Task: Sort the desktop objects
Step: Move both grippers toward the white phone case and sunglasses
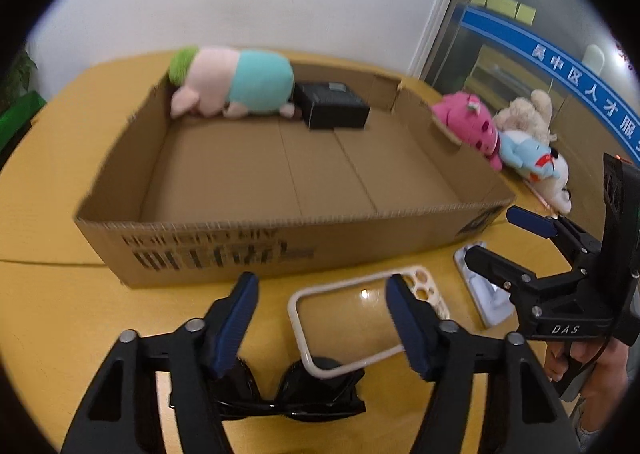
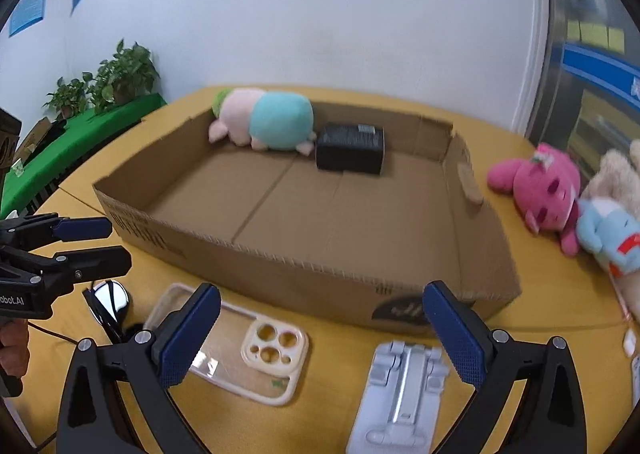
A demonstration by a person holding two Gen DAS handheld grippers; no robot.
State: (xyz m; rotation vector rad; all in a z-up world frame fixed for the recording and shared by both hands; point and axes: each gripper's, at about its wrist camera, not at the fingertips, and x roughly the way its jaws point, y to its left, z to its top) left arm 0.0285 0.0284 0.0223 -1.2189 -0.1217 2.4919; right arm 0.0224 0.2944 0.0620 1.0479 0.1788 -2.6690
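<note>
A shallow cardboard box [image 1: 248,250] [image 2: 320,274] lies on the yellow table and holds a pink and teal plush [image 1: 236,81] [image 2: 268,125] and a black box [image 1: 332,105] [image 2: 352,147] at its far end. In front of it lie a clear phone case [image 1: 348,318] [image 2: 240,350], black sunglasses [image 1: 288,394] [image 2: 110,300] and a grey phone stand [image 1: 486,302] [image 2: 400,398]. My left gripper [image 1: 320,326] [image 2: 88,242] is open and empty above the case and sunglasses. My right gripper [image 2: 324,338] [image 1: 500,242] is open and empty above the case and stand.
A pink plush [image 1: 472,121] [image 2: 544,185], a beige plush [image 1: 528,113] [image 2: 616,173] and a blue and white plush [image 1: 536,161] [image 2: 608,234] lie to the right of the box. Potted plants [image 2: 108,77] stand on a green surface at the far left. A white wall lies behind the table.
</note>
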